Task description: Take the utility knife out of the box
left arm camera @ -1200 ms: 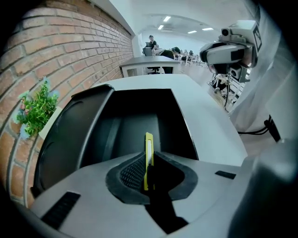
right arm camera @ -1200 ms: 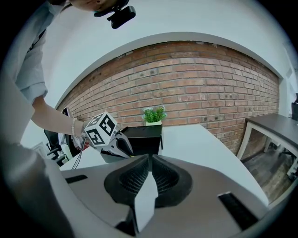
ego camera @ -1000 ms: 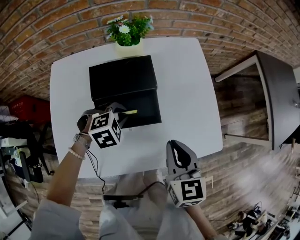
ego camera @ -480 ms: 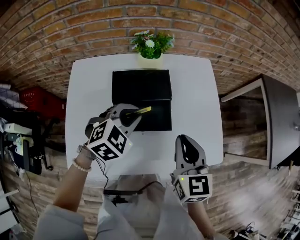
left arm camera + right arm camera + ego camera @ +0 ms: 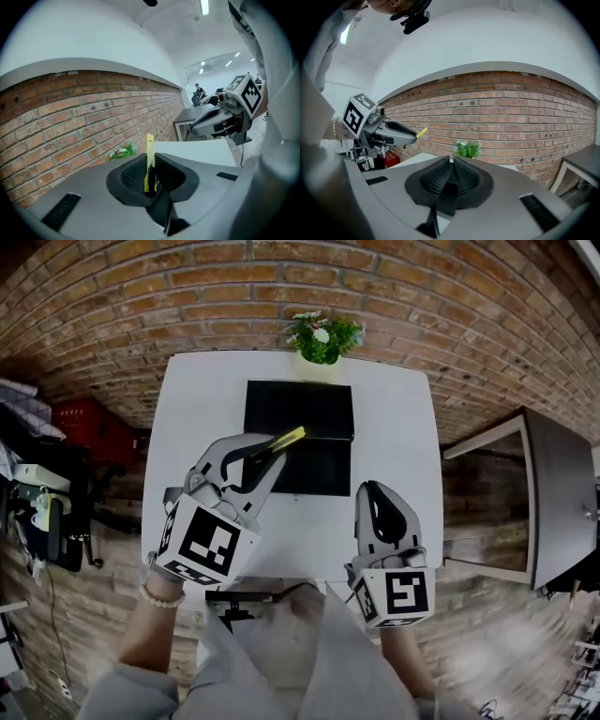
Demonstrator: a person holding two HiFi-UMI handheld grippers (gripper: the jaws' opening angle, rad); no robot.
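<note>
Left gripper [image 5: 265,450]: fingers closed on the utility knife [image 5: 284,439]. In the left gripper view we see both pads pressing its flat sides, held apart only by its thickness.
Utility knife: yellow, clamped at one end, with the other end sticking out past the fingertips. It is held in the air, clear of the box [image 5: 300,411]. In the head view it lies over the box's left part.
Right gripper [image 5: 380,512]: pads meet at their tips and we see nothing between them. It is held above the near right part of the table [image 5: 398,427], apart from the box.
Box: black, on the middle of the table towards the far edge. We cannot make out its inside.
Plant [image 5: 323,337]: small, potted, at the middle of the far edge, just beyond the box.
Surroundings: brick wall [image 5: 187,296] behind the far edge; red crate [image 5: 89,423] on the floor to the left.
</note>
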